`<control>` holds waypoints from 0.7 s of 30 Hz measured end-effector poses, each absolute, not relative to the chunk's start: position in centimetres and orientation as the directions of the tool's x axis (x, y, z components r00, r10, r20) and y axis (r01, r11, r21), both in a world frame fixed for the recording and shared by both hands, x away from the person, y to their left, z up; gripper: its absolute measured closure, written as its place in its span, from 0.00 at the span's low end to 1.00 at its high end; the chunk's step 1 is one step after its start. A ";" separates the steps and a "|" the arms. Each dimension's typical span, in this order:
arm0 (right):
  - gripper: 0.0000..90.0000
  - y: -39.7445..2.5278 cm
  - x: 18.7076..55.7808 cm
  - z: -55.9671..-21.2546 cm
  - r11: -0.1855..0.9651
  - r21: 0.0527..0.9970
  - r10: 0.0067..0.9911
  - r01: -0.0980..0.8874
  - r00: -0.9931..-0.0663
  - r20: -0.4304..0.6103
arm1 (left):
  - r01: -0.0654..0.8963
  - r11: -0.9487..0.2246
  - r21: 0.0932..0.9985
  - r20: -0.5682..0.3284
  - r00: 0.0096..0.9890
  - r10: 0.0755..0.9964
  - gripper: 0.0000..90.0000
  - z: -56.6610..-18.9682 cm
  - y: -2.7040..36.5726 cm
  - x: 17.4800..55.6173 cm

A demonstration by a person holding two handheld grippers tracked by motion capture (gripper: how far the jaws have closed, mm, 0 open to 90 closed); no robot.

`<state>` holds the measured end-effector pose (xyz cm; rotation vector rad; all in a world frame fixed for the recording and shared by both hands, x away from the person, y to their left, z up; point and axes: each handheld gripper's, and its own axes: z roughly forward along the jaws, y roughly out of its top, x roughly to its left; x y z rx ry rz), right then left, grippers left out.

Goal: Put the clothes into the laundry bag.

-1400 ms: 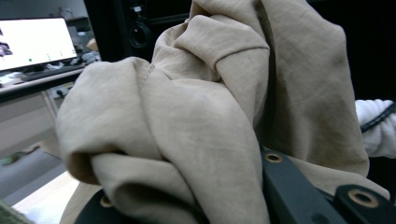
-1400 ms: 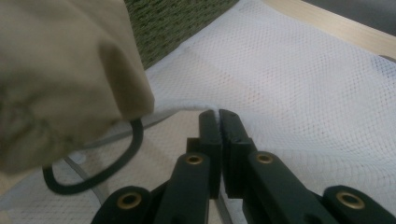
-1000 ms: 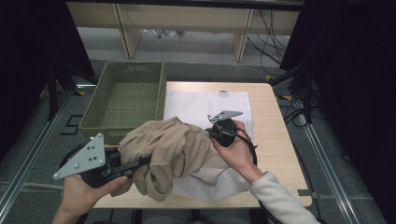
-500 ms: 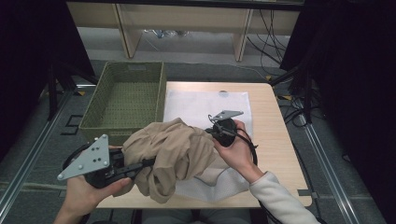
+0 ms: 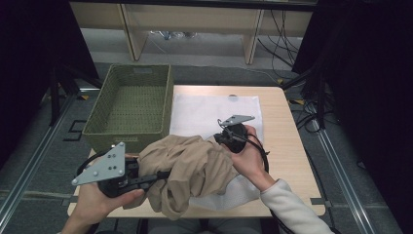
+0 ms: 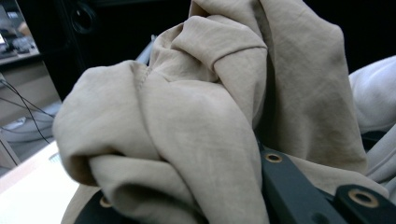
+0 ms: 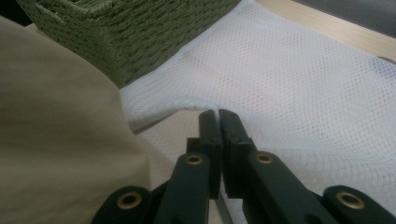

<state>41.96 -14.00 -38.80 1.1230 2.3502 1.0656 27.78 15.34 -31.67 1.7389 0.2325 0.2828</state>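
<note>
Left gripper (image 5: 163, 174) drifted rightward, beige cloth (image 5: 195, 170) bunched

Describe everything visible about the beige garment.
The beige garment is a thin, matte woven fabric, bunched into a crumpled bundle with deep folds and a stitched seam. It is held above the table's near edge, draped over the left gripper, whose black jaws are wrapped in cloth. Its right side meets the white mesh bag near the right gripper.

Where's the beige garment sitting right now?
In the high view the beige garment is bunched at the table's near edge, over the white mesh bag, between the left tongs and right tongs, just in front of the green basket.
</note>
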 end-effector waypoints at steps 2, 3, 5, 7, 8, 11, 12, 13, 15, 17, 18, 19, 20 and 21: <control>1.00 -14.1 42.0 -38.7 0.416 0.749 0.765 0.516 -0.644 0.018 | 0.011 -0.202 0.979 0.053 0.950 0.308 0.91 -32.2 14.9 28.2; 1.00 -14.1 42.0 -38.7 0.416 0.749 0.765 0.516 -0.644 0.018 | 0.014 -0.211 0.977 0.052 0.950 0.307 0.91 -32.5 14.6 28.4; 1.00 -14.1 41.9 -38.7 0.407 0.751 0.770 0.520 -0.638 0.024 | 0.024 -0.226 0.974 0.049 0.948 0.314 0.91 -33.2 14.1 29.0; 1.00 -14.1 41.9 -38.5 0.407 0.753 0.769 0.518 -0.638 0.023 | 0.030 -0.236 0.971 0.048 0.947 0.318 0.91 -33.8 13.6 29.4; 1.00 -14.3 42.1 -38.5 0.426 0.763 0.760 0.486 -0.650 -0.010 | 0.031 -0.241 0.970 0.049 0.946 0.320 0.91 -34.0 13.5 29.5; 1.00 -14.2 41.9 -38.4 0.401 0.758 0.770 0.514 -0.637 0.025 | 0.025 -0.259 0.965 0.065 0.941 0.332 0.91 -34.4 13.0 29.7; 1.00 -14.3 42.0 -38.4 0.408 0.763 0.766 0.501 -0.642 0.012 | 0.023 -0.269 0.963 0.072 0.938 0.339 0.91 -34.5 12.9 29.8; 1.00 -14.2 41.8 -38.3 0.392 0.760 0.775 0.519 -0.632 0.032 | 0.024 -0.269 0.963 0.071 0.938 0.340 0.91 -34.5 12.8 29.8; 1.00 -14.3 41.8 -38.3 0.404 0.763 0.767 0.505 -0.641 0.017 | 0.022 -0.272 0.962 0.075 0.937 0.342 0.91 -34.5 12.8 29.8; 1.00 -14.3 42.0 -38.3 0.410 0.779 0.756 0.475 -0.655 0.002 | 0.019 -0.276 0.961 0.082 0.934 0.349 0.91 -34.5 12.9 29.7; 1.00 -14.3 41.9 -38.2 0.399 0.771 0.762 0.497 -0.647 0.023 | 0.020 -0.279 0.960 0.083 0.932 0.352 0.91 -34.5 12.9 29.7; 1.00 -14.4 41.8 -38.1 0.394 0.772 0.765 0.498 -0.643 0.024 | 0.019 -0.289 0.957 0.088 0.932 0.352 0.91 -34.5 12.9 29.7; 1.00 -14.4 41.9 -38.1 0.395 0.777 0.763 0.491 -0.646 0.020 | 0.021 -0.298 0.954 0.091 0.930 0.355 0.91 -34.6 13.0 29.7; 1.00 -14.3 41.7 -38.0 0.390 0.771 0.768 0.503 -0.640 0.029 | 0.026 -0.301 0.953 0.089 0.929 0.360 0.91 -34.6 12.9 29.7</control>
